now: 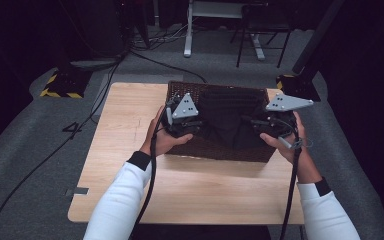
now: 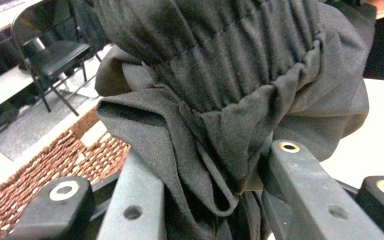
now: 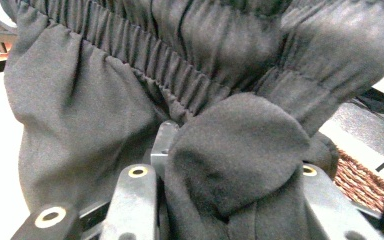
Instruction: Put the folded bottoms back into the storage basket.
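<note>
While the left gripper (image 1: 196,126) was clamped on a bunched fold of the black garment (image 1: 226,120), the right gripper (image 1: 254,125) pinched the opposite side of the same cloth, its jaws closed on a gathered wad. Elastic waistband ruching (image 2: 240,65) ran across the fabric in both gripper views. Garment was stretched between the two grippers, above the brown wicker basket (image 1: 219,151), with its lower part hanging down inside. Basket sat toward the far edge of the pale wooden surface (image 1: 190,190). Beyond it: grey floor (image 1: 40,150), folding chair (image 2: 55,55).
</note>
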Tool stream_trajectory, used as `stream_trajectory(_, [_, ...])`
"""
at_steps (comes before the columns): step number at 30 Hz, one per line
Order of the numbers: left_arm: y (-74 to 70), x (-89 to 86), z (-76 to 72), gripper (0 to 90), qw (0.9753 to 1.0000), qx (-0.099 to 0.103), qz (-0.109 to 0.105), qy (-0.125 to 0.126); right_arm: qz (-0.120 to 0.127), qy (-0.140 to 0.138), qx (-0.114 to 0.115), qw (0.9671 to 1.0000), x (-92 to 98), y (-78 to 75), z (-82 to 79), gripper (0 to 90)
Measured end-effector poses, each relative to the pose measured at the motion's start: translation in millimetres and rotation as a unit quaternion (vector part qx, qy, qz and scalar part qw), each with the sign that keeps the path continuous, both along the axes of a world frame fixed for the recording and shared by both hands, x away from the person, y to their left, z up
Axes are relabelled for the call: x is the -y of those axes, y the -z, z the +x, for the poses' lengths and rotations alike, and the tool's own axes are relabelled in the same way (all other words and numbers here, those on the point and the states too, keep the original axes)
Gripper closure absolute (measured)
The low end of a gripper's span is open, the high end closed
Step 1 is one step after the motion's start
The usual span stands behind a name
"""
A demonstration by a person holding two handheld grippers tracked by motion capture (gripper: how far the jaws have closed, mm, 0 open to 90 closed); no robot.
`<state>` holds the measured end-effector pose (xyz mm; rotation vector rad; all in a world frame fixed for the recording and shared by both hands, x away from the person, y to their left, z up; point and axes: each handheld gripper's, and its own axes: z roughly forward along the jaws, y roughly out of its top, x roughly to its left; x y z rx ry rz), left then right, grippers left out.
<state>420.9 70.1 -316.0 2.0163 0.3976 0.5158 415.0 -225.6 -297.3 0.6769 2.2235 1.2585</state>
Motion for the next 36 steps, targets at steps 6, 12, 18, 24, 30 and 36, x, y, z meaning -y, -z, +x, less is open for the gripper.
stream_trajectory(6, [12.2, -1.3, 23.2, 71.5, 0.9997, -0.015, -0.006, -0.019, -0.005, 0.010, -0.010, 0.9999, -6.8, 9.2, 23.3, 63.8])
stream_trajectory(12, [18.9, 0.6, 35.5, 71.5, 0.9993, -0.019, -0.001, -0.033, -0.007, 0.019, -0.019, 0.9996, -9.6, 16.8, 40.7, 63.7])
stream_trajectory(18, [26.4, 3.6, 46.9, 71.5, 0.9987, -0.029, 0.008, -0.041, -0.011, 0.026, -0.031, 0.9991, -10.6, 26.3, 54.6, 63.6])
stream_trajectory(24, [32.5, 10.1, 57.4, 71.4, 0.9980, -0.035, 0.014, -0.051, -0.014, 0.037, -0.042, 0.9983, -9.4, 34.6, 66.4, 63.6])
stream_trajectory(30, [41.8, 17.6, 68.5, 71.5, 0.9964, -0.047, 0.030, -0.063, -0.013, 0.053, -0.059, 0.9968, -7.6, 46.7, 78.9, 63.5])
stream_trajectory(36, [56.5, 23.6, 78.7, 71.4, 0.9934, -0.069, 0.058, -0.072, -0.028, 0.068, -0.084, 0.9938, -11.7, 66.6, 90.8, 63.5])
